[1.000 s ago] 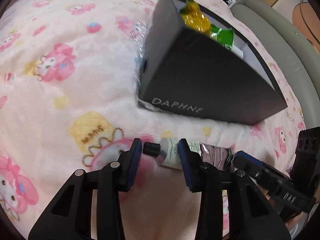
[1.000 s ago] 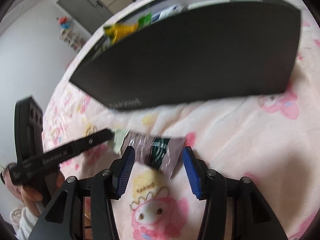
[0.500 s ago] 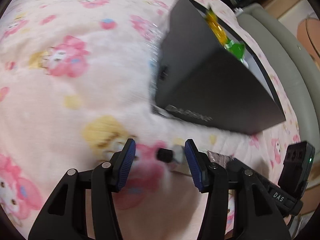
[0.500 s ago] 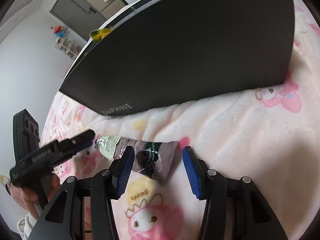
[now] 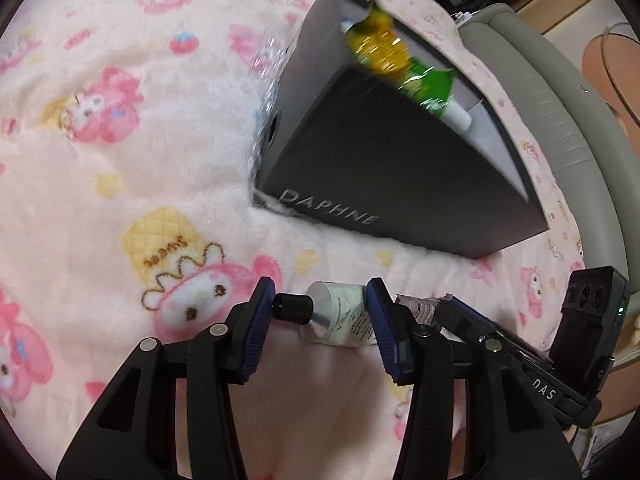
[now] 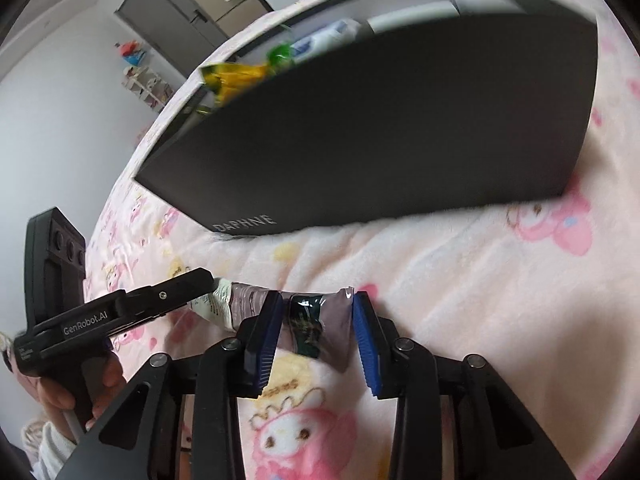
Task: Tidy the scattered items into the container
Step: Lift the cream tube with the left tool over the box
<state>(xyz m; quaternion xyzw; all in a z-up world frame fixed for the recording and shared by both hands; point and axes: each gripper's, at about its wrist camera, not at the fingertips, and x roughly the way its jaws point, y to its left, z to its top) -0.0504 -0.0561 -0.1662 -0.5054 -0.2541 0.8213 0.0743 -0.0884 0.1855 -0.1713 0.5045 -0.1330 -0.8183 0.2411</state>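
On pink blanket, before dark box: left gripper spread around pale tube — cap touching left pad. Right-wrist view alone shows right gripper, jaws just closing, pinching foil sachet; snack packets already boxed.

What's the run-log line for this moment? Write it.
left gripper closing astride tube, no grip | right gripper just closed on sachet | box part-filled

The left gripper tilts down at the blanket, jaws parted. The right gripper, also tilted down, has just been closing (a packet lies between its blue pads). A hand grips the left gripper's handle.
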